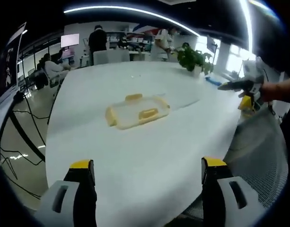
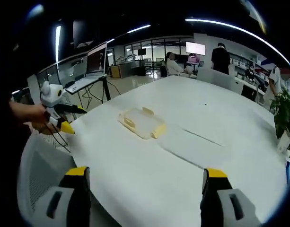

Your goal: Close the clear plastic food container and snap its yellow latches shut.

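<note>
A clear plastic food container point(image 1: 137, 111) point(image 2: 141, 123) with yellow latches point(image 1: 148, 113) lies flat in the middle of the white table point(image 1: 135, 161). It is too small to tell how its lid sits. My left gripper point(image 1: 148, 163) is held well short of it over the near table edge, open wide with nothing between its jaws. My right gripper point(image 2: 146, 172) is likewise open and empty, far back from the container. The right gripper point(image 1: 246, 92) also appears at the right of the left gripper view, held by a hand. The left gripper point(image 2: 59, 116) appears at the left of the right gripper view.
A grey mesh chair point(image 1: 258, 151) point(image 2: 38, 177) stands at the table's near edge between the two hands. A potted plant point(image 1: 192, 59) point(image 2: 283, 113) sits on the far part of the table. A laptop on a stand point(image 2: 90, 71) and several people are beyond the table.
</note>
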